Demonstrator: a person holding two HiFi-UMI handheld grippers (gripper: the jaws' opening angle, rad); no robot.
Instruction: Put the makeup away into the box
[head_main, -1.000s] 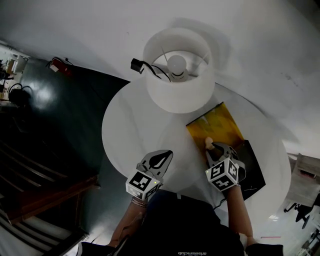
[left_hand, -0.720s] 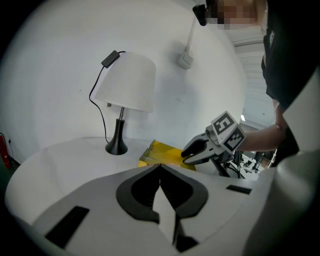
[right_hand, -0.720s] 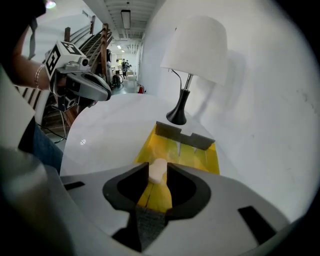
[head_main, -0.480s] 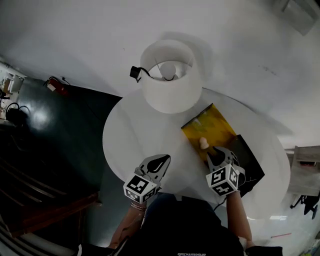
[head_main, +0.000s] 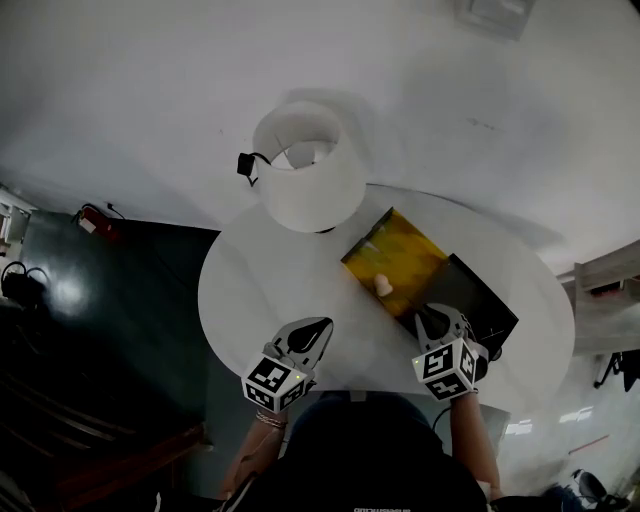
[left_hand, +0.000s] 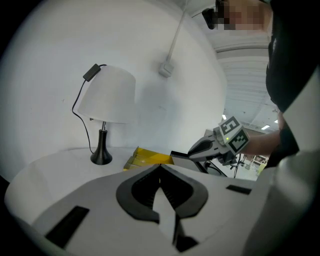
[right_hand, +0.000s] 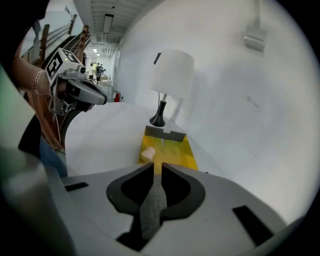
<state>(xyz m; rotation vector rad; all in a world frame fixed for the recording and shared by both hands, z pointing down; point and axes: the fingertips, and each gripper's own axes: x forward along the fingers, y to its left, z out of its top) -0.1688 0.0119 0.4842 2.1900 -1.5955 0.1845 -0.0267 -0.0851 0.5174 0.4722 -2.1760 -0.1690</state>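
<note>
Sponge (right_hand: 148, 153) loose at box (right_hand: 175, 149) edge, just ahead-left of right gripper (right_hand: 157, 165). Its jaws have just been closing, slim gap between tips, nothing between them. Black lid (head_main: 465, 300) just beyond, to gripper's right. Left gripper (left_hand: 160, 166) well off to side, pressed together, empty. Risk: sponge sits near rim, so a nudge from jaw tips could roll it onto table (head_main: 260, 290). Lid closed now might pinch it.

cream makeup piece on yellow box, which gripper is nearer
Right. The right gripper, jaws just closing on nothing, is just short of the makeup piece; the left gripper is farther left.
</note>
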